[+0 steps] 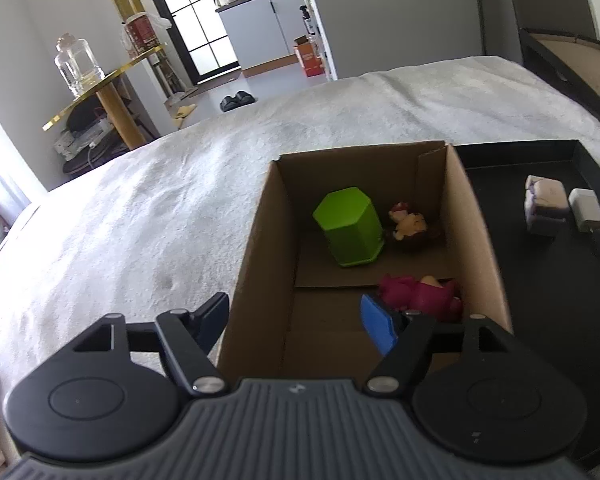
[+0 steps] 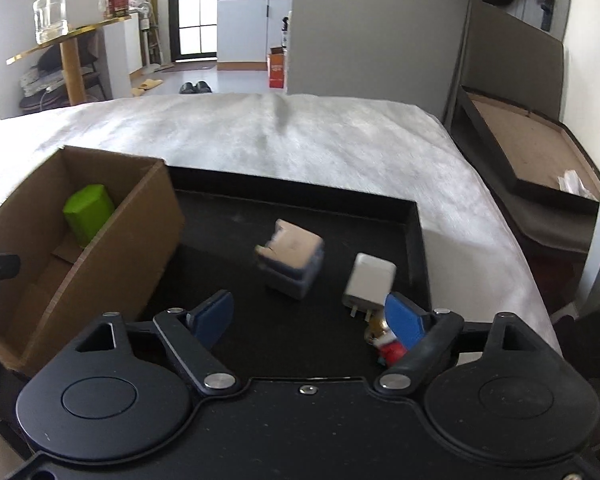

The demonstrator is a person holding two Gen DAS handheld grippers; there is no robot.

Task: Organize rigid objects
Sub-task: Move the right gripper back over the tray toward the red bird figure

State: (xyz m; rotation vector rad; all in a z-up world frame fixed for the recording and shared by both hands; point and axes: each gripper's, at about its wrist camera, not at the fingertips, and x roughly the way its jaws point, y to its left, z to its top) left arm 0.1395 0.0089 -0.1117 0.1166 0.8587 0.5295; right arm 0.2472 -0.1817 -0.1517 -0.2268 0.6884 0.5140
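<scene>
Landmark: the cardboard box (image 1: pixel 380 240) was taken as reference; it stood on the white blanket (image 1: pixel 160 200), touching the black tray (image 2: pixel 414 240) at its right wall.
Already in the box: a green hexagonal container (image 1: pixel 350 226) lay towards the far end, a small brown-haired figurine (image 1: pixel 410 226) just right of it, and a pink figurine (image 1: pixel 420 294) nearer, against the right wall.
Left to sort: on the tray, right of the box, a pale cube-shaped block (image 2: pixel 292 258) was seen, a white plug charger (image 2: pixel 368 280) just beyond it, and a small red-and-white figurine (image 2: pixel 386 344) nearest the camera.
Left gripper (image 1: pixel 300 318): the jaws were set wide apart over the box's near left wall, one finger outside and one inside; nothing was held.
Right gripper (image 2: pixel 312 316): the jaws were spread wide over the tray, right of the box, with nothing between them; the red-and-white figurine sat just behind the right finger.
Step judged: the next tray item was probably to be taken by the right gripper.
Advice: one item should be centred between the fingers before closing; the charger's flat sides would be gripped more securely than its prongs.
Caution: the neighbouring block should not be knocked.
</scene>
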